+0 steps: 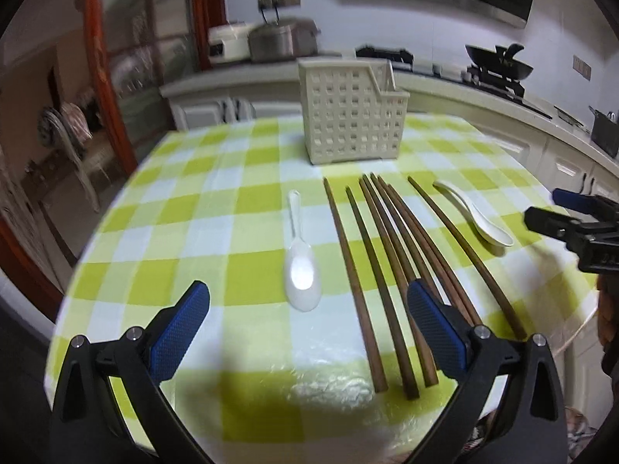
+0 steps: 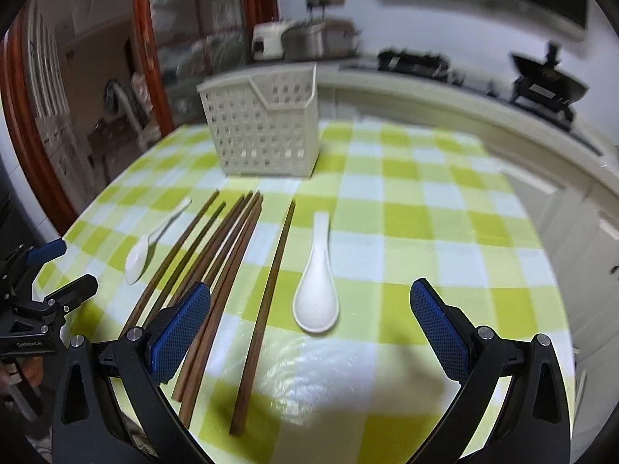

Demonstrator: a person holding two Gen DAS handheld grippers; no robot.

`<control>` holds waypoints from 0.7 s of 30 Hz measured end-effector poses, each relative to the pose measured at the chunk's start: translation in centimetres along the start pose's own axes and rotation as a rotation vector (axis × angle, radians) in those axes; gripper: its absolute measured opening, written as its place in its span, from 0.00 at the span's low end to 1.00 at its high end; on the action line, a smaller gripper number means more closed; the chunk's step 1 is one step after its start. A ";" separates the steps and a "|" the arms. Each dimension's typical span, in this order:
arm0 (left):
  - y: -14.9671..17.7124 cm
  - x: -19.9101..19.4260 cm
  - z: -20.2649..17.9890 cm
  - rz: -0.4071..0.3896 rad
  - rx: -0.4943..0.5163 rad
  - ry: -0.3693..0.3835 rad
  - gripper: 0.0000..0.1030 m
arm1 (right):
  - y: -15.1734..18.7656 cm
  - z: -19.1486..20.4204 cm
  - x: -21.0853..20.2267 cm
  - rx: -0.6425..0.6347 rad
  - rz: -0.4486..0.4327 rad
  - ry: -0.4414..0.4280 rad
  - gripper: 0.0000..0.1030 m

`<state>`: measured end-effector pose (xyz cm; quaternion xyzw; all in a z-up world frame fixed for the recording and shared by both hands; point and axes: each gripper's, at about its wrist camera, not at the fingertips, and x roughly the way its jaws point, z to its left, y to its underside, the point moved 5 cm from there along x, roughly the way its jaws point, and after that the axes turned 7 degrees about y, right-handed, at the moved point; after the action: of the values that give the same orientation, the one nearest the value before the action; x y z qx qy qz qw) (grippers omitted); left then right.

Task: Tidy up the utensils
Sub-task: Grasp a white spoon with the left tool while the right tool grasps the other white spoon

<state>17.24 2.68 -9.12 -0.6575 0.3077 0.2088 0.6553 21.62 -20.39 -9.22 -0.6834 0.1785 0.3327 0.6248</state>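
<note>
A cream perforated utensil holder (image 1: 354, 112) stands at the far side of the checked table; it also shows in the right wrist view (image 2: 263, 127). Several brown chopsticks (image 1: 387, 263) lie side by side in front of it, also seen from the right (image 2: 220, 270). A white plastic spoon (image 1: 301, 266) lies left of them (image 2: 149, 243). A white ceramic soup spoon (image 1: 476, 212) lies right of them (image 2: 317, 286). My left gripper (image 1: 309, 301) is open and empty just short of the plastic spoon. My right gripper (image 2: 309, 301) is open and empty just short of the ceramic spoon.
The green and white checked tablecloth (image 1: 201, 239) covers a round table whose edge curves near on both sides. A kitchen counter (image 1: 483, 92) with a wok and pots runs behind. A wooden door frame (image 1: 96, 58) stands at the left.
</note>
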 end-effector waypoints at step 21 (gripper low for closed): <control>-5.1 10.9 4.7 0.259 -0.147 0.137 0.94 | -3.4 0.2 9.8 -0.067 0.229 0.003 0.38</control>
<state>29.17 5.62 -13.00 -0.6714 0.4176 0.2681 0.5504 30.88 -18.00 -13.35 -0.6796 0.2448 0.4067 0.5593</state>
